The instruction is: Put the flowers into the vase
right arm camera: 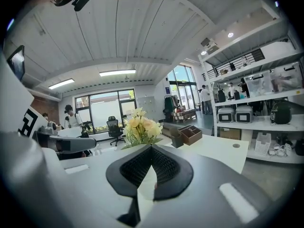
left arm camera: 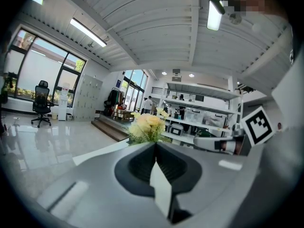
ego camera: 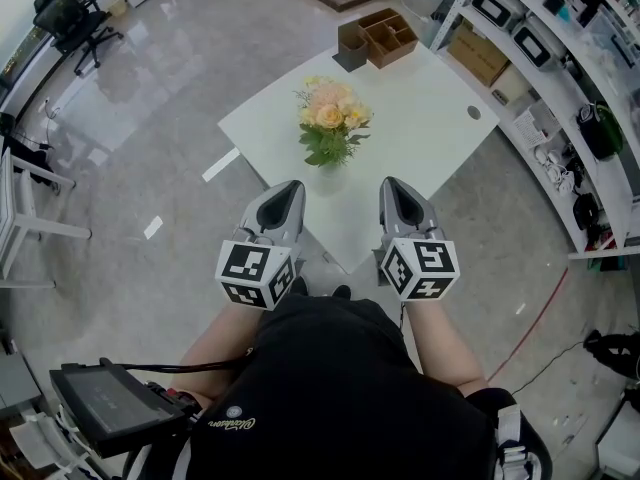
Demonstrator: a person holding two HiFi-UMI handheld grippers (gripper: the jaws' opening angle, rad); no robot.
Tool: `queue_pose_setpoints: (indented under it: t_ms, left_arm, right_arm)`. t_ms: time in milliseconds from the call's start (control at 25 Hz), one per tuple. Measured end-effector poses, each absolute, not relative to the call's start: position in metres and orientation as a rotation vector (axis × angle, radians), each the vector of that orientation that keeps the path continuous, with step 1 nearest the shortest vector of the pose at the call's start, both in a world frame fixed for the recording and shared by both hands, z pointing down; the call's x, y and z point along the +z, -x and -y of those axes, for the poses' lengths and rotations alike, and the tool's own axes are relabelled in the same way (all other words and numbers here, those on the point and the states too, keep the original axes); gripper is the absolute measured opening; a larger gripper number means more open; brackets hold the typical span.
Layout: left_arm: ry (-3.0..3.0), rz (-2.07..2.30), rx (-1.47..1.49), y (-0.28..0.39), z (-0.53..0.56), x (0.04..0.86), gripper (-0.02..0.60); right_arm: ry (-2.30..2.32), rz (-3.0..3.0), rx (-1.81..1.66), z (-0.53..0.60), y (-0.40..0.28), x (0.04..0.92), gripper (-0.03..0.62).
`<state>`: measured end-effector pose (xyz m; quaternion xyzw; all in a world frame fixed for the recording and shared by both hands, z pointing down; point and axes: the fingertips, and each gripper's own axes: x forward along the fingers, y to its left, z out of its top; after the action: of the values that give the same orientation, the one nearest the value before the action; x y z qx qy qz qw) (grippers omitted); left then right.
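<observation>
The flowers (ego camera: 330, 118), a bunch of pale yellow and peach blooms with green leaves, stand upright near the middle of the white table (ego camera: 430, 118), in the upper middle of the head view. Below the leaves there is a pale vase (ego camera: 329, 175), which is hard to make out against the white top. The bunch is not touched by any gripper.

The left gripper (ego camera: 292, 186) and the right gripper (ego camera: 389, 184) are side by side in the middle of the frame, at the near edge of the table, and both point toward the flowers, well apart from them. In the left gripper view the fingers of the left gripper (left arm camera: 155, 146) are pressed together with nothing between them, and the flowers (left arm camera: 146, 126) appear just above the tips. In the right gripper view the right gripper (right arm camera: 151, 148) also has its fingers pressed together and empty, with the flowers (right arm camera: 139, 126) behind the tips.

At the far corner of the table stands a wooden box (ego camera: 388, 36) with compartments, and a dark box (ego camera: 350, 48) just beside it. Shelves (ego camera: 560, 58) with equipment run along the right side of the frame. An office chair (ego camera: 68, 16) is in the upper left. A dark screen device (ego camera: 110, 403) is in the lower left, near the person's black shirt (ego camera: 330, 388).
</observation>
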<state>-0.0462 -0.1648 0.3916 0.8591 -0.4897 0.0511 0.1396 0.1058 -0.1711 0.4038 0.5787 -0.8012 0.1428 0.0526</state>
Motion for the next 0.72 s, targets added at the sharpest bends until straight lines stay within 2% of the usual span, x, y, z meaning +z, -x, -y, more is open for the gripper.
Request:
queue_pose_setpoints:
  t_ms: [720]
  left_arm:
    - [-2.477,1.425,0.149,0.0451,0.1664,0.3927,0.008]
  right_arm:
    - [-1.699,2.442,0.441,0.1699,-0.0967,0.41,-0.002]
